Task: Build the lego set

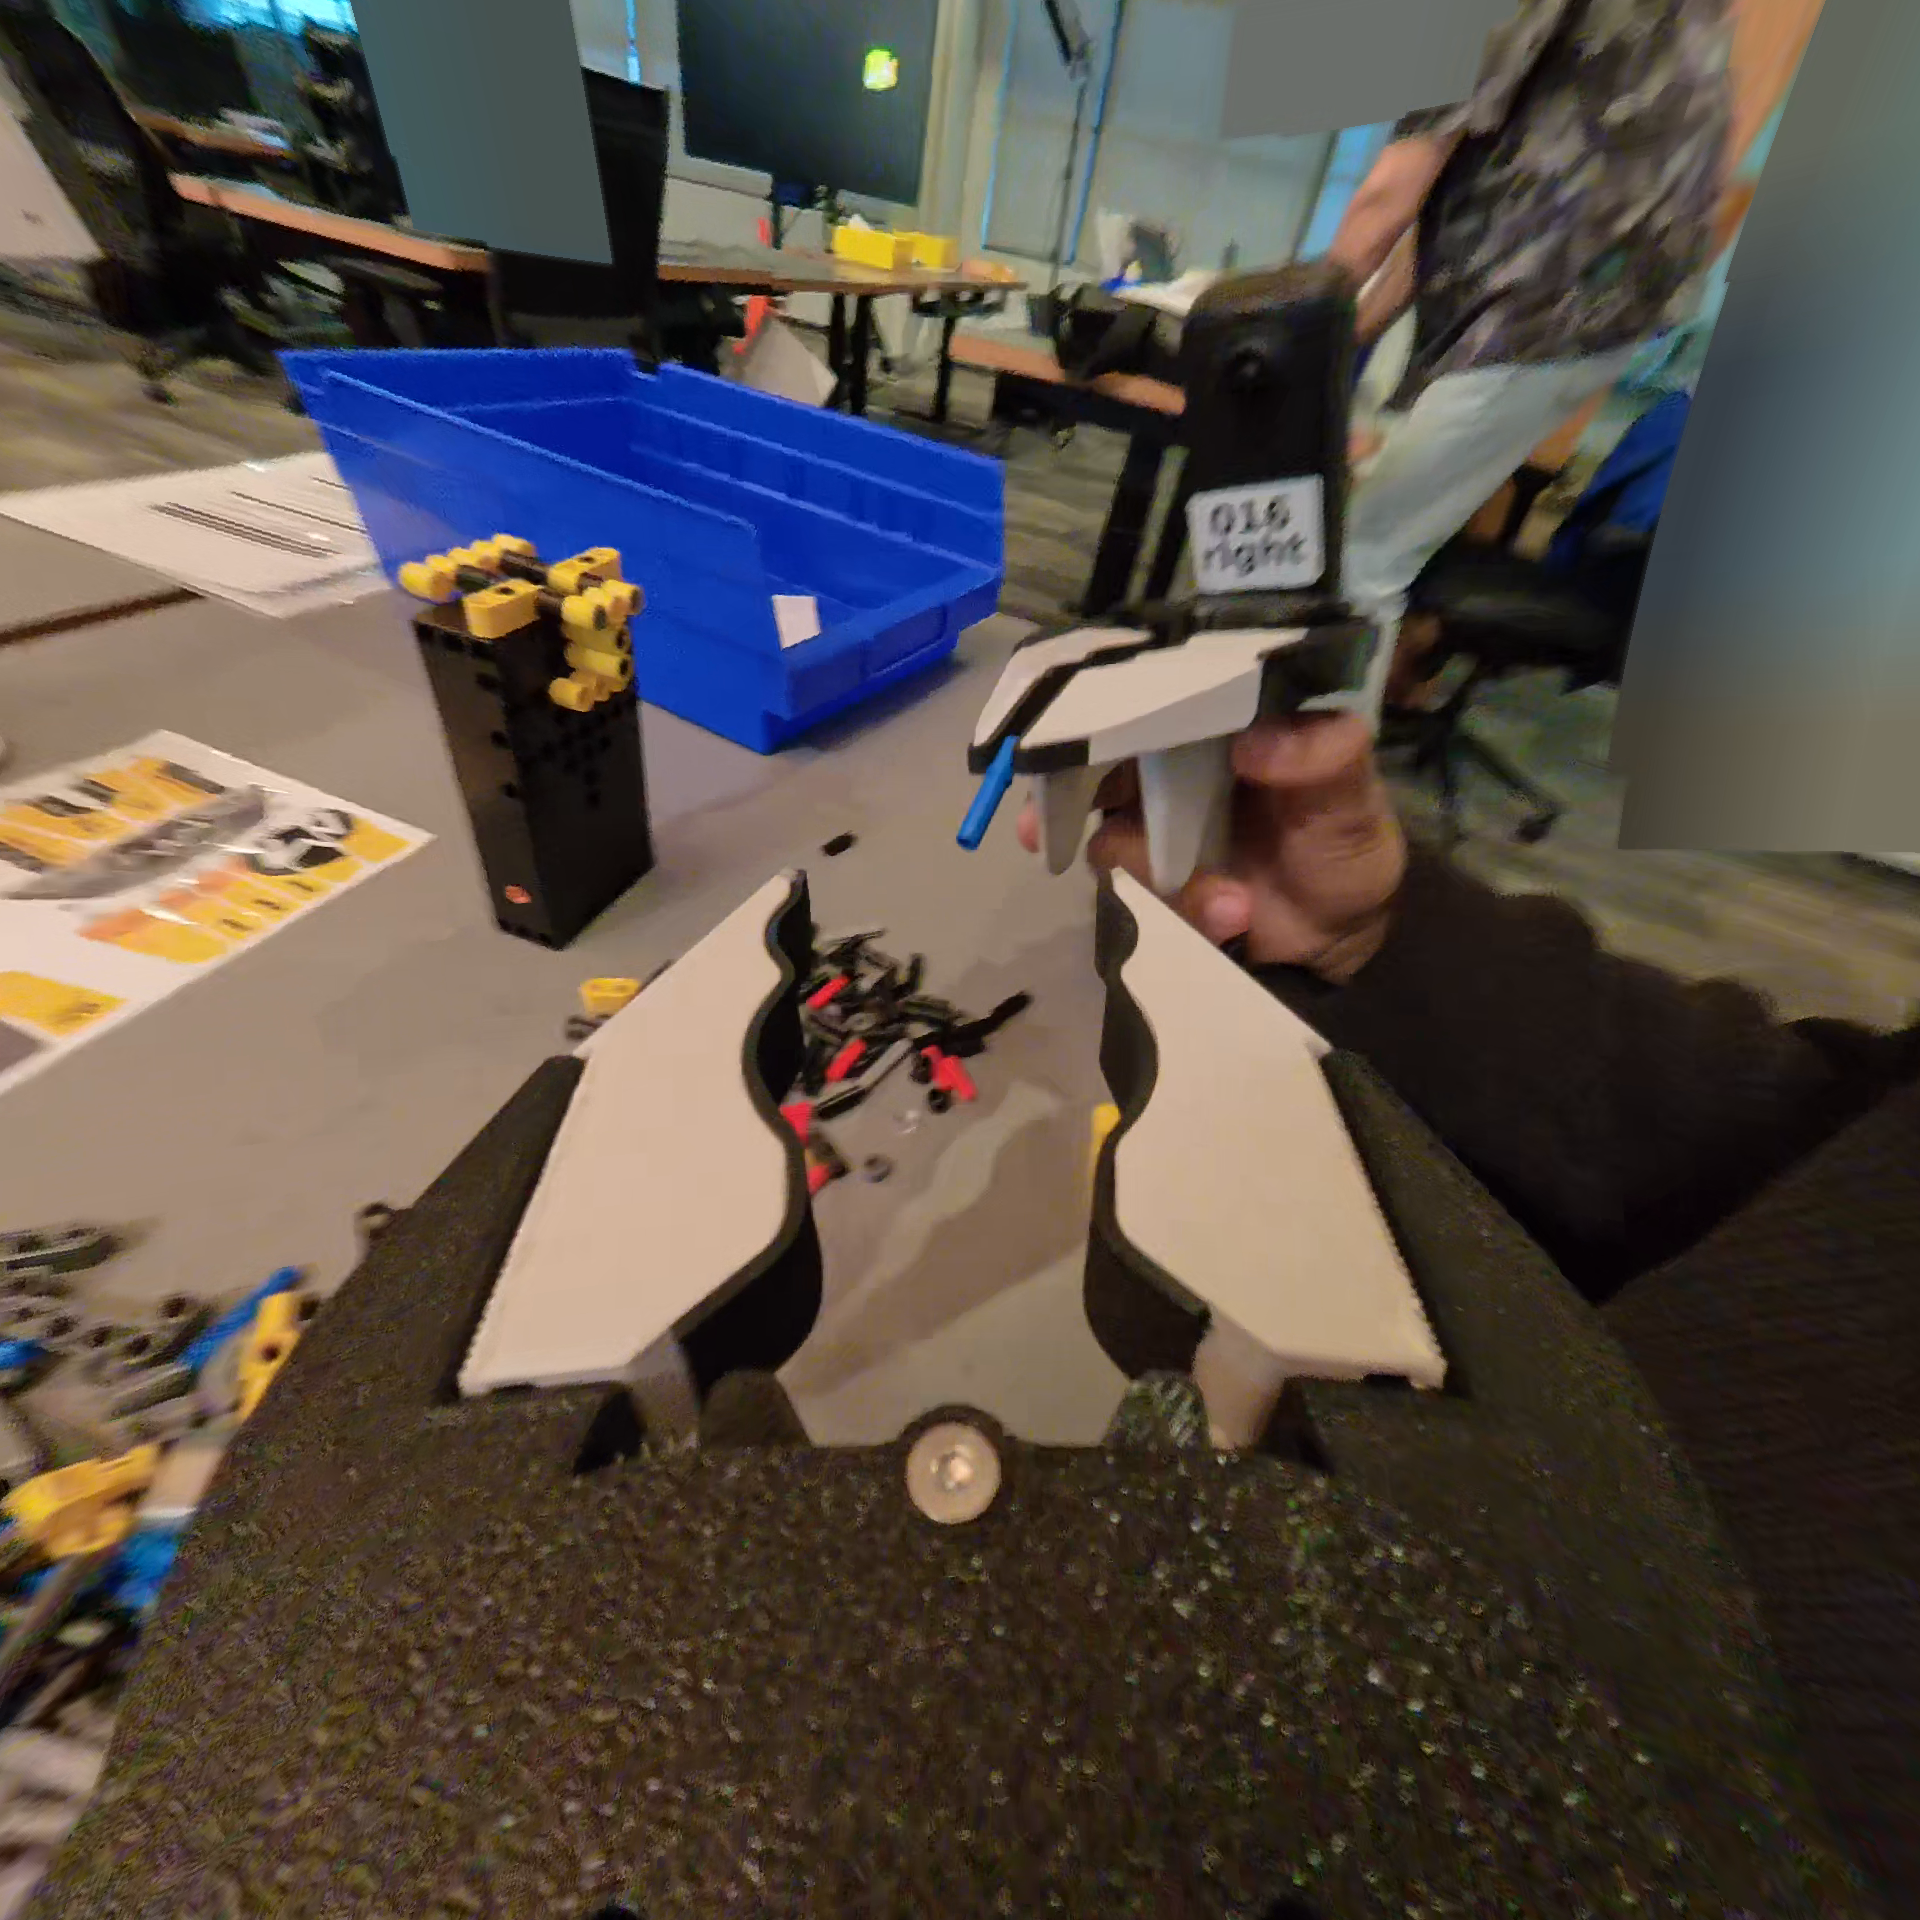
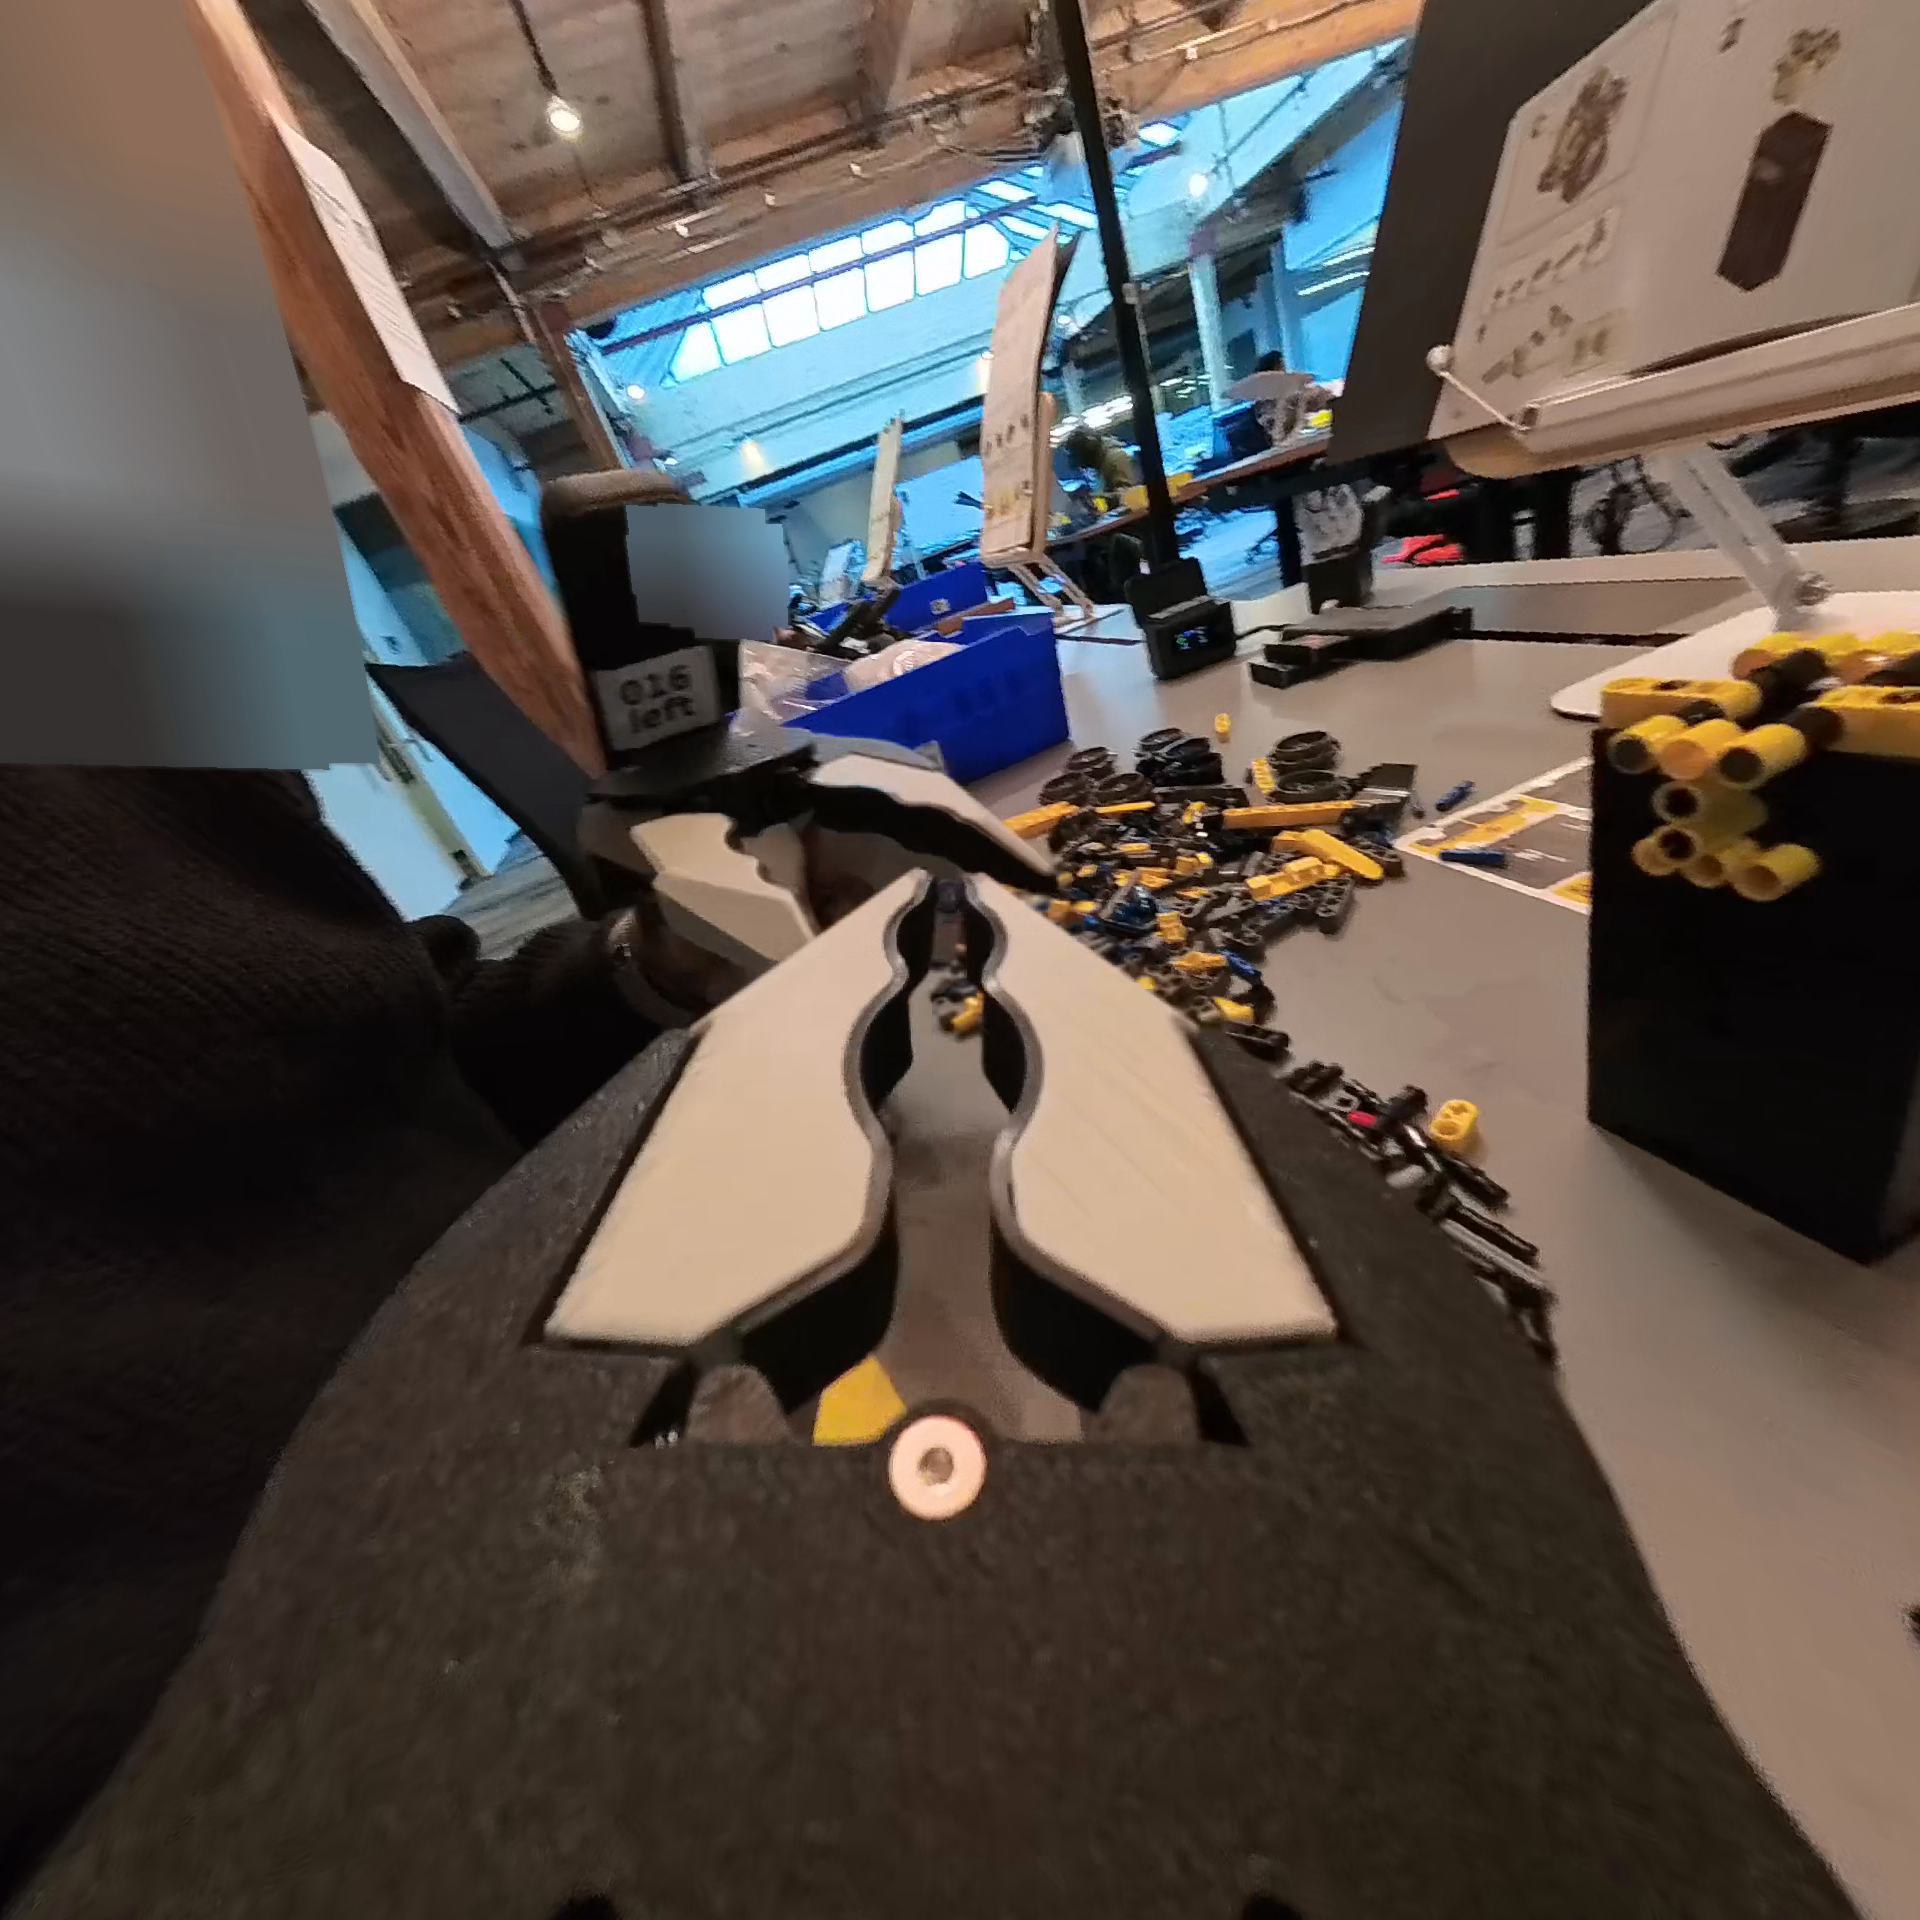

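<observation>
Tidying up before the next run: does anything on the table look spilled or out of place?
Yes. Small black and red pins lie scattered loose on the grey table under the open left gripper, and a bigger heap of yellow, black and blue parts sprawls beside the blue bin. The right gripper holds a blue pin.

Both handheld units shared one build. The left gripper point(image 1: 951, 904) had a coarse, speckled black body, two pale grey fingers point(image 1: 665, 1132) edged with wavy black pads, and a single silver screw point(image 1: 953, 1472) set centrally at the finger base. The right gripper point(image 2: 943, 883) matched it: grey fingers point(image 2: 758, 1164), black scalloped liners, a silver screw point(image 2: 936, 1467). Each carried a tall black upright housing bearing a white label point(image 1: 1254, 534). The operator's hand point(image 1: 1299, 842) emerged from a dark knitted sleeve point(image 1: 1579, 1060).
</observation>
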Demonstrator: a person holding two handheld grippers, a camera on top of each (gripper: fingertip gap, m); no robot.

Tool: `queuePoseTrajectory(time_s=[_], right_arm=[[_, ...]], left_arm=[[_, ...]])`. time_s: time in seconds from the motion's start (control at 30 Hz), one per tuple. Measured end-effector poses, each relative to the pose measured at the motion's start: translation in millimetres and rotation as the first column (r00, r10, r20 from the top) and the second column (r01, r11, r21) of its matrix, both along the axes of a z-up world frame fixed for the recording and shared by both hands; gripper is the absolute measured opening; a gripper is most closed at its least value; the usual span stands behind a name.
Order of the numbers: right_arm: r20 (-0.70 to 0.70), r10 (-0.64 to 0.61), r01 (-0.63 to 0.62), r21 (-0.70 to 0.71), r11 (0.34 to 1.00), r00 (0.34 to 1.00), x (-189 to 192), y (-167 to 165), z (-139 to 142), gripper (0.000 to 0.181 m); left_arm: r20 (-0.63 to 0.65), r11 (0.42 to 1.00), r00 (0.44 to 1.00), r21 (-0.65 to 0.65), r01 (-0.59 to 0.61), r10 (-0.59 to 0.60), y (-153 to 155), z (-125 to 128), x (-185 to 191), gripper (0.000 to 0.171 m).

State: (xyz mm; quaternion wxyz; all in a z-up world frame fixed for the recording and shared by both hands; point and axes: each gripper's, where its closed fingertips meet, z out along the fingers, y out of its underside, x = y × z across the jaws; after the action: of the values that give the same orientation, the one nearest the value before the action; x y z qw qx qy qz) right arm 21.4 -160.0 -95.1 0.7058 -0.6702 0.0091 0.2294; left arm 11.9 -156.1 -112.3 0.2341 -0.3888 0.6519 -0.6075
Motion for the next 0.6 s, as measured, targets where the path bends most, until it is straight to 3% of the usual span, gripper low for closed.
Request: queuePoseTrajectory(time_s=[0.13, 0.23, 0.47, 0.6], right_arm=[[0.028, 0.03, -0.03, 0.015, 0.999, 0.999, -8, -1, 2, 0.005], [0.042, 0.052, -0.054, 0.028, 0.998, 0.998, -13, -2, 5, 0.005], [0.053, 0.054, -0.057, 0.059, 0.997, 0.997, -15, -5, 10, 0.005], [0.05, 0.066, -0.069, 0.058, 0.996, 0.997, -16, -5, 10, 0.005]], left_arm=[[-0.052, 0.971, 0.995, -0.226, 0.074, -0.088, -3, 13, -4, 0.046], [-0.075, 0.942, 0.988, -0.317, 0.107, -0.138, -3, 16, -7, 0.041], [-0.097, 0.923, 0.972, -0.346, 0.17, -0.216, -15, 12, -12, 0.035], [-0.069, 0.934, 0.974, -0.308, 0.183, -0.214, -19, 10, -14, 0.014]])
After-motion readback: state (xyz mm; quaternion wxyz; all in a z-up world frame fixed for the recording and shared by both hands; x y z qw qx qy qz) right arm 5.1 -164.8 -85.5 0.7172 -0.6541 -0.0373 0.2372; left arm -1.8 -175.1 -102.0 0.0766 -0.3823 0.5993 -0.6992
